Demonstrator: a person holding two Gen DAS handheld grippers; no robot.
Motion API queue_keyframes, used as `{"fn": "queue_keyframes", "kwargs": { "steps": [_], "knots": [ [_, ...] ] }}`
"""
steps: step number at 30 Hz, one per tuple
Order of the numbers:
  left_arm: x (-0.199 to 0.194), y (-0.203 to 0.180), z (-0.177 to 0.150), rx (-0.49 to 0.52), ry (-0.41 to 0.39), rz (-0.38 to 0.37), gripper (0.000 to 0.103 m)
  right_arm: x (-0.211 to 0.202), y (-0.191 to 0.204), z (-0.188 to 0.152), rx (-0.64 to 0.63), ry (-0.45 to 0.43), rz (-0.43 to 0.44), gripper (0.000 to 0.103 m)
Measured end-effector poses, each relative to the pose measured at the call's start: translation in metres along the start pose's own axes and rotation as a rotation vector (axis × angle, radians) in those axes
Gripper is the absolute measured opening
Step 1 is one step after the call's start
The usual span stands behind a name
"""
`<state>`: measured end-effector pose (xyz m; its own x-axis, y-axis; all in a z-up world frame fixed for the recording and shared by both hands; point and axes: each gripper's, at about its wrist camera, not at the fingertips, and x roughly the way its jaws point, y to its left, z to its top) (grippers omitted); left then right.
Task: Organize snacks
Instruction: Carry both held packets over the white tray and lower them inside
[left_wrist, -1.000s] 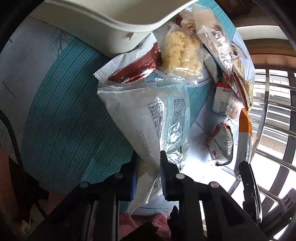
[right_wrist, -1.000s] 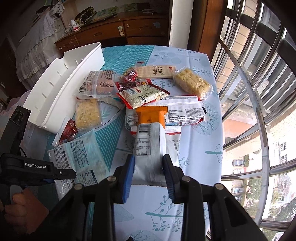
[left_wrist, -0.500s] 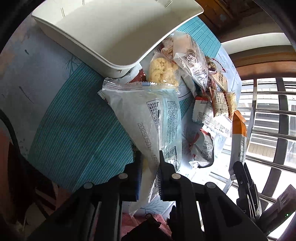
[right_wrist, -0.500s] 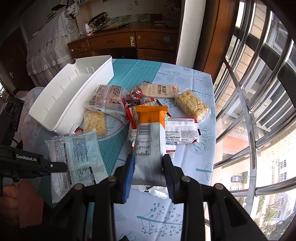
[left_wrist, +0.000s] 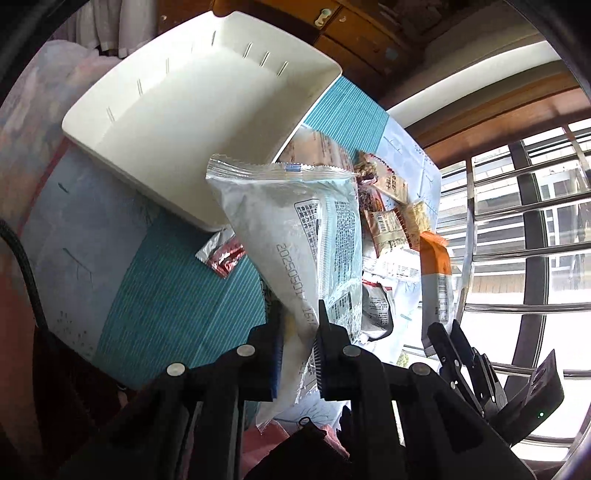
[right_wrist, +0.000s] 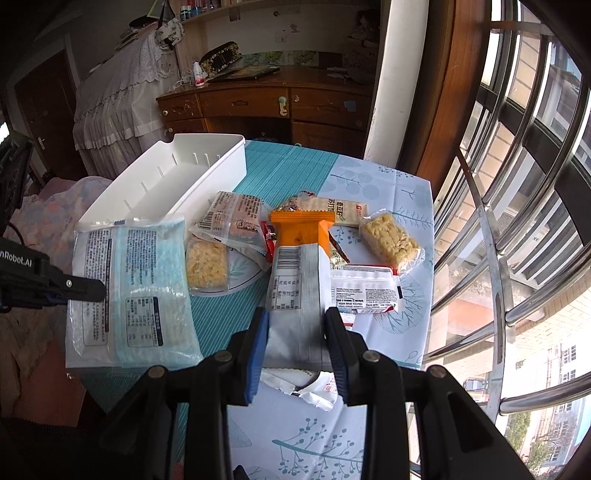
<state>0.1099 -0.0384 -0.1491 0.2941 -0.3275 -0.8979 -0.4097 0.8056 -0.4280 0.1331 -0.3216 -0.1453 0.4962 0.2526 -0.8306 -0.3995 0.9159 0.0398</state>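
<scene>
Now both packets (left_wrist: 295, 236) hang higher; tray (left_wrist: 192, 110) revealed.

Both fisheye cameras ride close above their grippers, looking steeply down over the worktop (right_wrist: 373, 417). Both views share the white tray (left_wrist: 207, 92) (right_wrist: 192, 170) at the far-left corner and the scattered snack packets.

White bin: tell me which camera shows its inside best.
The left wrist view. It looks down into the white bin, showing its bare floor, slotted far wall and most of the rim. The right wrist view shows the bin smaller and at a shallow angle, its near end hidden behind the blue-and-white packet.
</scene>
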Motion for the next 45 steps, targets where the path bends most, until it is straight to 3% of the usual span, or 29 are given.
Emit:
{"fn": "queue_keyframes", "kwargs": {
  "steps": [12, 24, 35, 45],
  "knots": [
    [-0.050, 0.018, 0.045, 0.120, -0.083, -0.027, 0.012, -0.016, 0.033, 0.011, 0.083, -0.061, -0.027, 0.032],
    [-0.086, 0.057, 0.100, 0.222, -0.139, -0.036, 0.012, -0.022, 0.103, 0.036, 0.142, -0.149, -0.054, 0.032],
    [-0.079, 0.088, 0.153, 0.325, -0.124, 0.008, 0.012, 0.000, 0.162, 0.055, 0.220, -0.209, -0.048, 0.032],
    [-0.054, 0.111, 0.180, 0.357, -0.123, 0.034, 0.013, 0.030, 0.202, 0.085, 0.242, -0.243, -0.018, 0.032]
  ]
}}
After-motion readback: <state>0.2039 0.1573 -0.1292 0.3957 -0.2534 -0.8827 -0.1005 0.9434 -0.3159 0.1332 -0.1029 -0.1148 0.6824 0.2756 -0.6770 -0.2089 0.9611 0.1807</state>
